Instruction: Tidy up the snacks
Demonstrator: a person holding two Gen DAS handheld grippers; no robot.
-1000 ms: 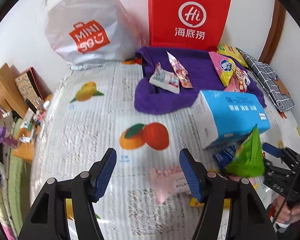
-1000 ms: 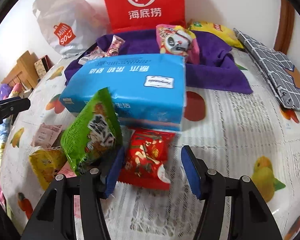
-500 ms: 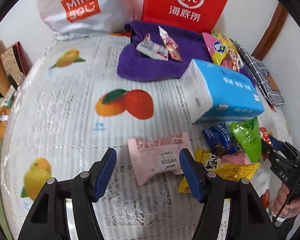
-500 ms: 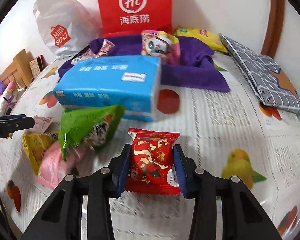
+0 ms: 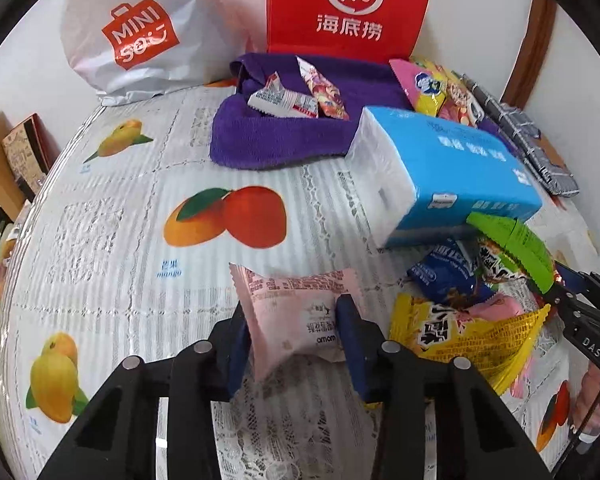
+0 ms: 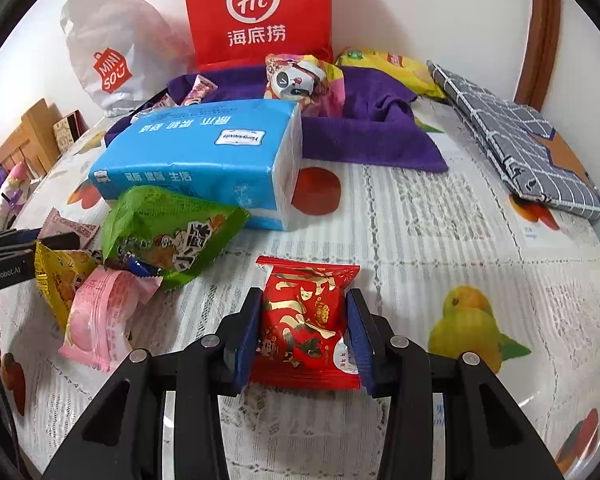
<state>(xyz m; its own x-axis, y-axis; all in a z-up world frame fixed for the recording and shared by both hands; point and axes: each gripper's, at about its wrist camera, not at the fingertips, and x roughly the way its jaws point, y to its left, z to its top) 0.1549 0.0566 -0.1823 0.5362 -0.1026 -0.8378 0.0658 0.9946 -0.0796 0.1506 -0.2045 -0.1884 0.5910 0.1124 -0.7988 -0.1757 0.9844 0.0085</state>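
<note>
Lower end of the pink packet point(image 5: 296, 320) hidden behind the left gripper point(image 5: 292, 340). Blue packet point(image 5: 446, 276) half buried under the green packet point(image 5: 516, 248) and yellow packet point(image 5: 460, 332). Near face of the tissue pack point(image 6: 204, 160) partly covered by that green packet. Right gripper point(image 5: 580, 312) cut off at the left view's edge, along with a hand point(image 5: 592, 396). Small print on the red packet point(image 6: 306, 320) too fine to read.

Home: fruit-print tablecloth point(image 5: 112, 216), shopping bags point(image 5: 140, 36) (wooden furniture point(image 6: 28, 140) beside).

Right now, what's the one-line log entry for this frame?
left gripper: closing on pink packet | right gripper: shut on red packet | both packets on table | towel: some snacks
</note>
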